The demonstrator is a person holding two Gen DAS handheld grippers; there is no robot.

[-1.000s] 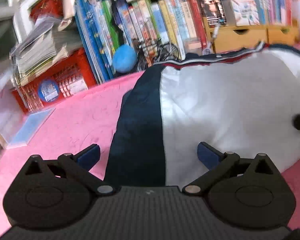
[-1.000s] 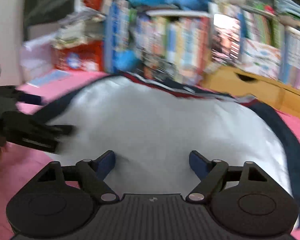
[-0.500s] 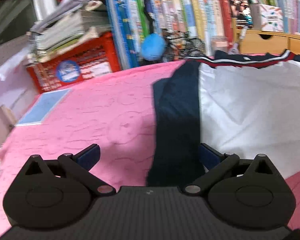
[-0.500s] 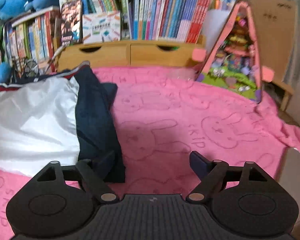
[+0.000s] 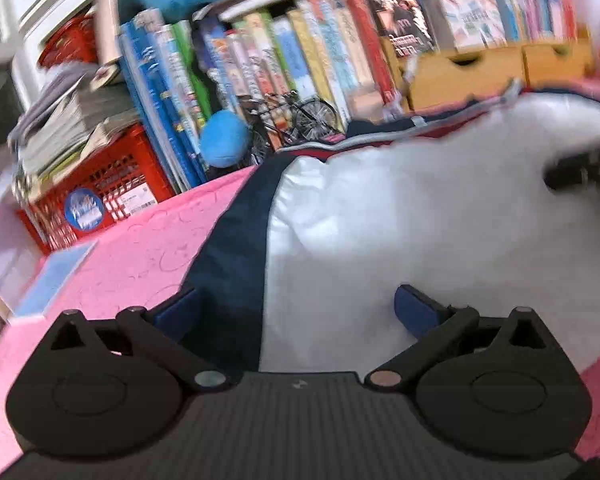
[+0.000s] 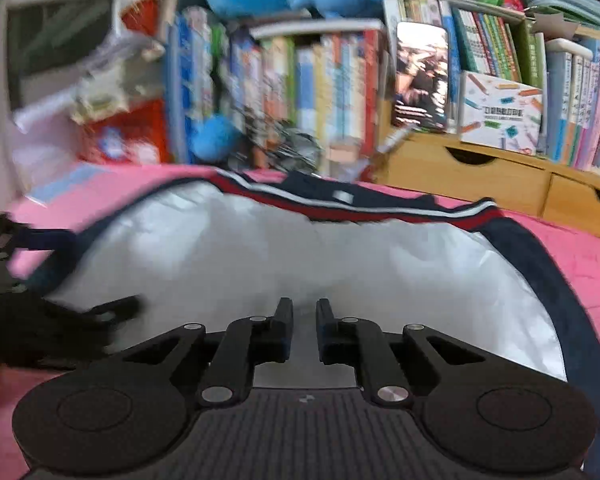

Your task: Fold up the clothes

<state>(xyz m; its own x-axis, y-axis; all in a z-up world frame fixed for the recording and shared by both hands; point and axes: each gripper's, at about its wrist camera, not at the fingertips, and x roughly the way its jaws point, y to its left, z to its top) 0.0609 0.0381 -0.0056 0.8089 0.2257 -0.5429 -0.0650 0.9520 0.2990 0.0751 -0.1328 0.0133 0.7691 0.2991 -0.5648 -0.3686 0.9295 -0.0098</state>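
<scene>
The white garment with navy side panels and a red-and-white striped band [image 6: 300, 264] is lying spread on the pink patterned cover [image 5: 132, 248], in front of a crowded row of upright books [image 5: 284, 52] and a pale wooden drawer unit [image 6: 480, 176]. Its striped band is pointing away towards the books, and its near edge is facing both cameras; its long axis appears to be running from side to side across the cover, between the two navy panels, though the fisheye lens is bending the outline and part of both views is blurring.

The right hand-held gripper [image 6: 302, 320] is sitting low over the near middle of the white fabric with its fingers drawn close, only a narrow gap between them; whether any cloth is pinched in that gap is not something I can tell. The left hand-held gripper [image 5: 296, 308] is spread wide and holding nothing, straddling the seam where the left navy panel is meeting the white.

The likely trouble lies in the fabric itself, which is looking smooth and shiny: a thin pinch at the centre could be slipping out once lifted, or it could be gathering only the top layer, leaving the fold crooked. With just one side gripped, the cloth could also be dragging and bunching across the cover. The red plastic crate [image 5: 100, 184] and books are standing near the far edge, so a wide sweep might be catching them
</scene>
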